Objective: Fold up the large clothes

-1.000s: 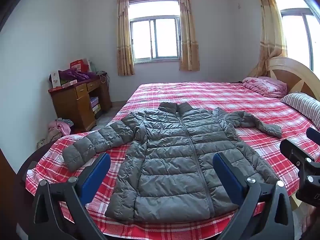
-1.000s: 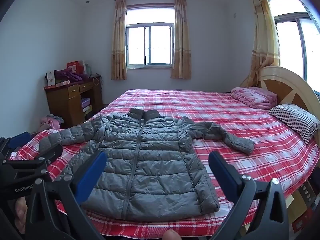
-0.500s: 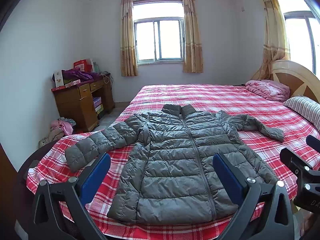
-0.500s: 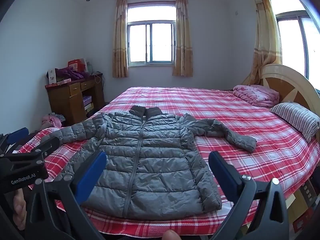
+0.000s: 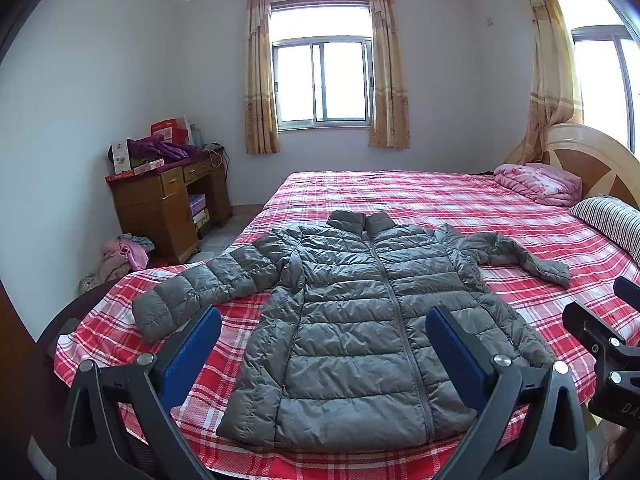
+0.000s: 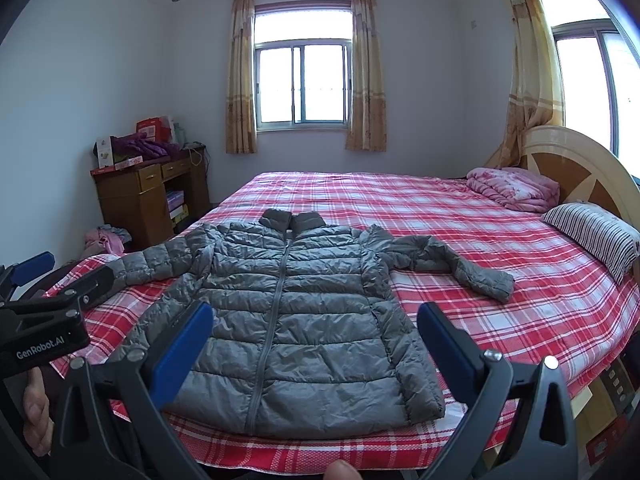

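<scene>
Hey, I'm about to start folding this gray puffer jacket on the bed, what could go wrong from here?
1. The jacket hem lies near the foot edge of the bed; tugging toward you could slide it off.
2. Its shell looks slick and puffy, so the open left gripper or right gripper may pinch only the top layer.
3. The sleeves sprawl wide apart, so folds may spring open.

We see a grey quilted puffer jacket (image 5: pixel 360 320) lying flat and face up on the bed (image 5: pixel 440 200), zipped closed down the middle. Its hem lies at the bed's near edge and its collar points toward the far edge. Both sleeves are spread outward; one reaches toward the near left corner, the other angles right.
</scene>
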`<state>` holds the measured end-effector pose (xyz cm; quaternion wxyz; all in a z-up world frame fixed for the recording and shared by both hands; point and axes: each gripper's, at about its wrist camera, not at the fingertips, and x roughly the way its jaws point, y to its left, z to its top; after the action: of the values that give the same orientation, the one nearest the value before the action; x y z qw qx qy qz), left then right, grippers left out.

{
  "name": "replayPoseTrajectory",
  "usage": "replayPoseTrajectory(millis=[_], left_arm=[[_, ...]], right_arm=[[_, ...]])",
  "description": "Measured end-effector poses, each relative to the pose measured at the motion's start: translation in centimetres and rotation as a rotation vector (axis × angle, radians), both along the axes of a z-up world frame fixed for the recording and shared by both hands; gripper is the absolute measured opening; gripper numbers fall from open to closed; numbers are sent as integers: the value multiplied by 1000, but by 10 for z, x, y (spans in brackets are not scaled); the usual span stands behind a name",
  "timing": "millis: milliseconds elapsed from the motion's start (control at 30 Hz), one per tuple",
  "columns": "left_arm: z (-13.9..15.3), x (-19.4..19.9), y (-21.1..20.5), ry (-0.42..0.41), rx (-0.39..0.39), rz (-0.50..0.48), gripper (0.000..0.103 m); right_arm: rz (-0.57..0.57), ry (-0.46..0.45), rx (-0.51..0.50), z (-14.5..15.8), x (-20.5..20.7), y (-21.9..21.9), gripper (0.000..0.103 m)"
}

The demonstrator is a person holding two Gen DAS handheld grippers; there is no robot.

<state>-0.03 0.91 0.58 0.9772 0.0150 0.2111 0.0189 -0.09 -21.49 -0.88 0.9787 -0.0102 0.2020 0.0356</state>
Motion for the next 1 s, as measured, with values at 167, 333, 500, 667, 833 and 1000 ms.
replayPoseTrajectory(millis=[167,333,500,667,833,1000], left_arm=[[1,1,2,-1,-2,5,102],[1,1,3,-2,-1,6,102],[2,3,6,-3,-2,12,102],[2,4,7,-3,0,17,102],[2,4,6,-3,2,19,102],[1,4,6,-6,4,19,102]], right_arm=[[0,4,3,0,0,0,103],[2,7,3,-1,0,0,103],[4,11,7,-1,1,0,103],[7,17,12,-3,3,-1,103],[8,19,12,-3,3,-1,103],[11,23,12,-5,3,0,103]])
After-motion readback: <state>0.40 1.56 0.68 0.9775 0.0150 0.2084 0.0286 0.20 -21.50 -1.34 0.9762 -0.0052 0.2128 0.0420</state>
